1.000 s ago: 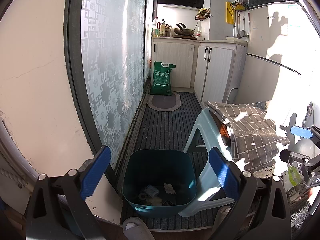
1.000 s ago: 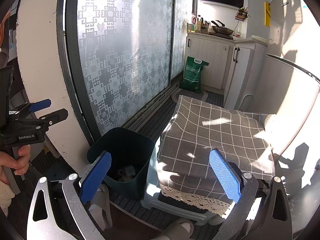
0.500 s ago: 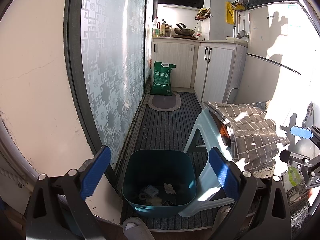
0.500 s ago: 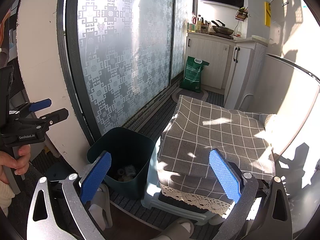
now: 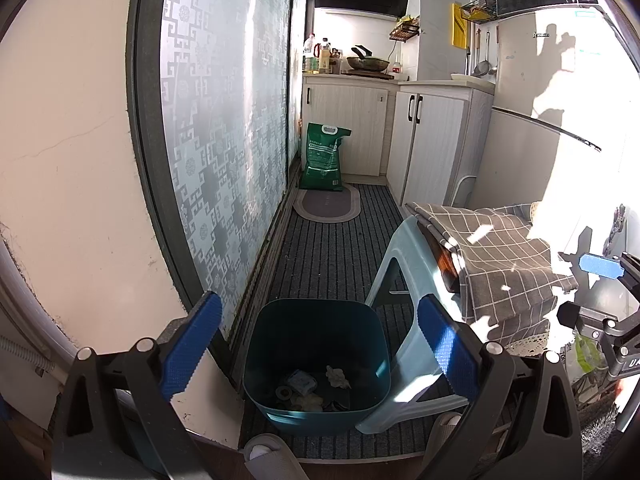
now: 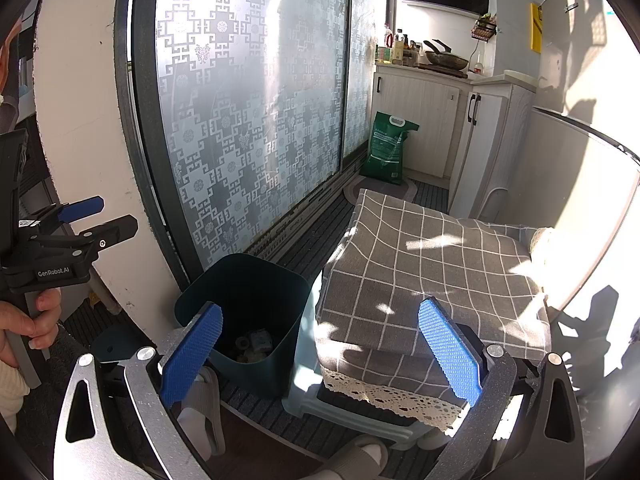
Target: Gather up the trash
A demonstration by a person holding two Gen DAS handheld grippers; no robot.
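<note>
A dark teal trash bin [image 5: 316, 364] stands on the striped floor mat beside the sliding glass door, with several scraps of trash [image 5: 312, 388] lying at its bottom. My left gripper [image 5: 320, 348] hovers above and in front of the bin, open, with nothing between its blue pads. In the right wrist view the bin [image 6: 244, 308] sits lower left and my right gripper [image 6: 320, 356] is open and empty, above the bin's right side and the stool. The left gripper [image 6: 80, 224] also shows there at the far left, held by a hand [image 6: 28, 320].
A pale plastic stool [image 5: 404, 296] draped with a grey checked cloth [image 6: 424, 276] stands right of the bin. A green sack [image 5: 324, 156] and oval mat [image 5: 326, 206] lie by the white cabinets [image 5: 436, 148]. Slippered feet [image 6: 200, 412] show at the bottom edge.
</note>
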